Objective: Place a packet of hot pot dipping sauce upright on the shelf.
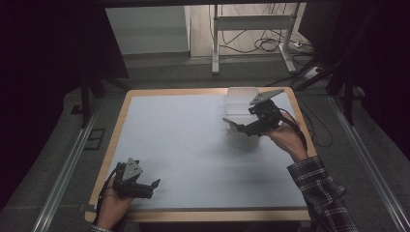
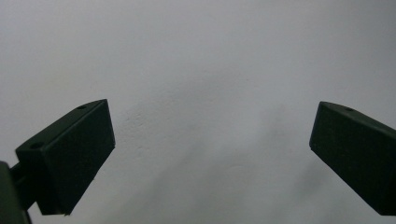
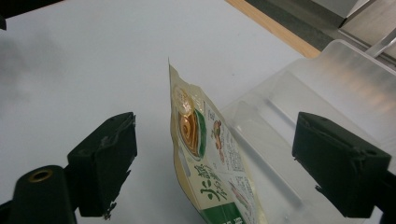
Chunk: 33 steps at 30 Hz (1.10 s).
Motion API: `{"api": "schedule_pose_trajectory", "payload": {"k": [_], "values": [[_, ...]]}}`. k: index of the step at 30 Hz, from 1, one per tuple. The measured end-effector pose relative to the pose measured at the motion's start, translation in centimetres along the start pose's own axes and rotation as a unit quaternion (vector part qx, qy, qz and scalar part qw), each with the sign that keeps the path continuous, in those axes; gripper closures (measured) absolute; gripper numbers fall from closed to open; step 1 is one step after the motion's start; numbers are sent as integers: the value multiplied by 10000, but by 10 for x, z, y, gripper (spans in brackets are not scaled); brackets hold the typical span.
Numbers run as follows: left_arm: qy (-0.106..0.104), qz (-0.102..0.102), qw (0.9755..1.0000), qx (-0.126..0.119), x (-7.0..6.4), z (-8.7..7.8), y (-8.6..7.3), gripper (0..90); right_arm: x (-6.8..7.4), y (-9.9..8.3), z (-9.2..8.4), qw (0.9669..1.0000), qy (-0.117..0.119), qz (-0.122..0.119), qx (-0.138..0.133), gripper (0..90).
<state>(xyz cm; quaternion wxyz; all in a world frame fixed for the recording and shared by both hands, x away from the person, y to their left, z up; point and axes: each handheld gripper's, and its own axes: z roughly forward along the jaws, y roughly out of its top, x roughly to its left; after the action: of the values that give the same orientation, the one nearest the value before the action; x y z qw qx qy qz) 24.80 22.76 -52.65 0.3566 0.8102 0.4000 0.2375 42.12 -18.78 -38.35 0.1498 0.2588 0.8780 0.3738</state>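
Upright against the clear plastic container (image 3: 299,116), a printed food pouch (image 3: 205,158).

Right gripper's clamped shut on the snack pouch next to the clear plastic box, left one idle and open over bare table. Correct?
Not quite. The right gripper is open, not clamped: in the right gripper view its jaws stand wide, clear of the pouch between them. The pouch does stand beside the clear box, and the left gripper is open over the bare table.
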Motion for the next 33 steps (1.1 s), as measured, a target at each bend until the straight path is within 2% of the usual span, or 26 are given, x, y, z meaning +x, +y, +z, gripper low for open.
{"api": "schedule_pose_trajectory", "payload": {"k": [5, 10, 24, 33], "values": [[0, 3, 10000, 1, 0, 0, 0, 1, 3, -2, -1, 10000, -9, 3, -23, 98], [1, 10, 10000, 5, 0, 0, 0, 1, 4, -5, -4, 9999, -12, 130, -69, 75], [-3, 15, 10000, 12, -1, 0, 0, 1, 13, -16, -19, 9998, -152, 99, -105, 28], [-5, 32, 10000, 31, -1, 1, 0, 1, 17, -27, -25, 9993, -173, 273, -208, 9]]}}
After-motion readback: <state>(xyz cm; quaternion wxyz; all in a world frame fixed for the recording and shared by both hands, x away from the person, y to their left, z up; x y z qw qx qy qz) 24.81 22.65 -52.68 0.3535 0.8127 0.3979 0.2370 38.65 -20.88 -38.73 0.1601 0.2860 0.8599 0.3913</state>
